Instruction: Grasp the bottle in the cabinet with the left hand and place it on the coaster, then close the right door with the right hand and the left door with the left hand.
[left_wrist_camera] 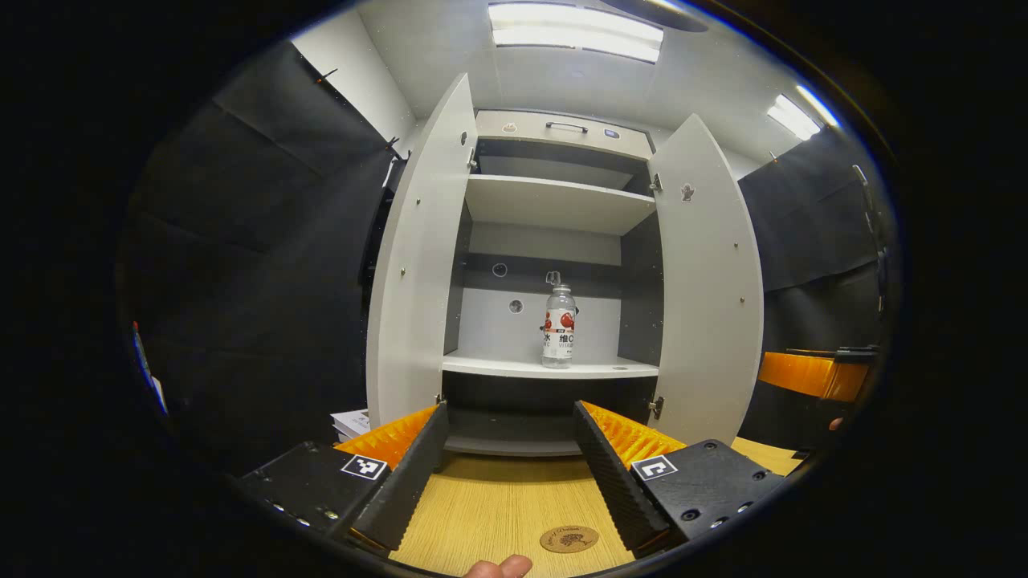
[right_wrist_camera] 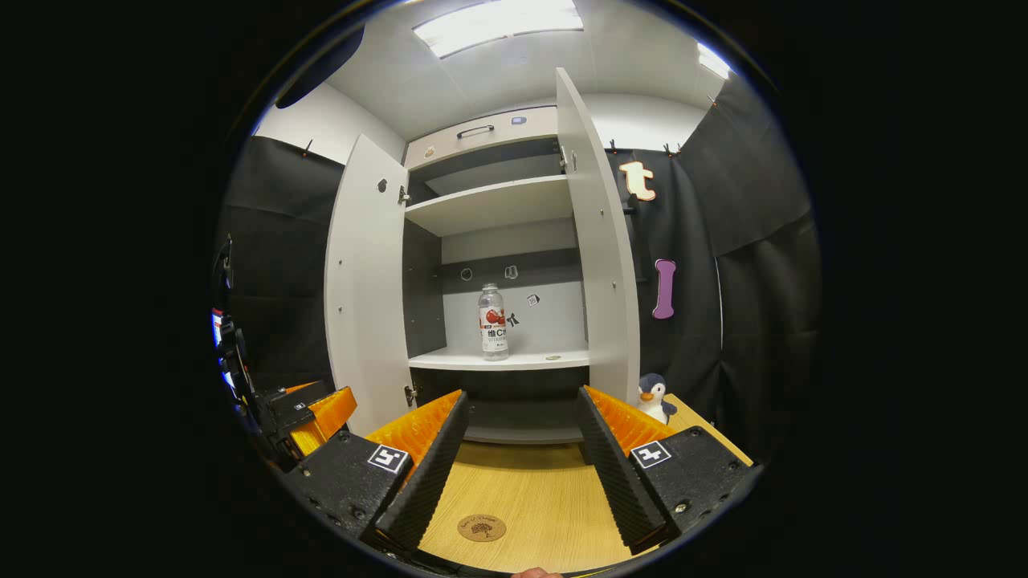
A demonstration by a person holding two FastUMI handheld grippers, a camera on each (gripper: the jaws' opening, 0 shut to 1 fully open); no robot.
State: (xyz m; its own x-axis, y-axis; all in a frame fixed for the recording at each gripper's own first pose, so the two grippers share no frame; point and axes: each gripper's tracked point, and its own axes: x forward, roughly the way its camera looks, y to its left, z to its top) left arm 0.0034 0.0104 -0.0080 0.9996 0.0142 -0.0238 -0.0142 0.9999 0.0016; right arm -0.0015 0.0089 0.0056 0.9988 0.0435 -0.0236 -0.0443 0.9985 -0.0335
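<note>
Both doors open. Bottle [left_wrist_camera: 559, 325] upright on cabinet shelf [left_wrist_camera: 514, 367], 12 o'clock. Coaster [left_wrist_camera: 569, 539] on worktop [left_wrist_camera: 498, 506], 6 o'clock. Left hand-held gripper [left_wrist_camera: 507, 417] and right hand-held gripper [right_wrist_camera: 522, 405] both wide, empty.

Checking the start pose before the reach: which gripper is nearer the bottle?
Hard to call; neither is clearly nearer. The left gripper and right gripper are both open, held back over the table, well short of the bottle on the cabinet shelf.

Cabinet [left_wrist_camera: 554, 201] has both doors wide open, bottle [left_wrist_camera: 559, 326] standing upright on its lower shelf. Left gripper [left_wrist_camera: 508, 417] hangs spread apart in front of the cabinet, coaster [left_wrist_camera: 569, 539] on the table between its fingers.
</note>
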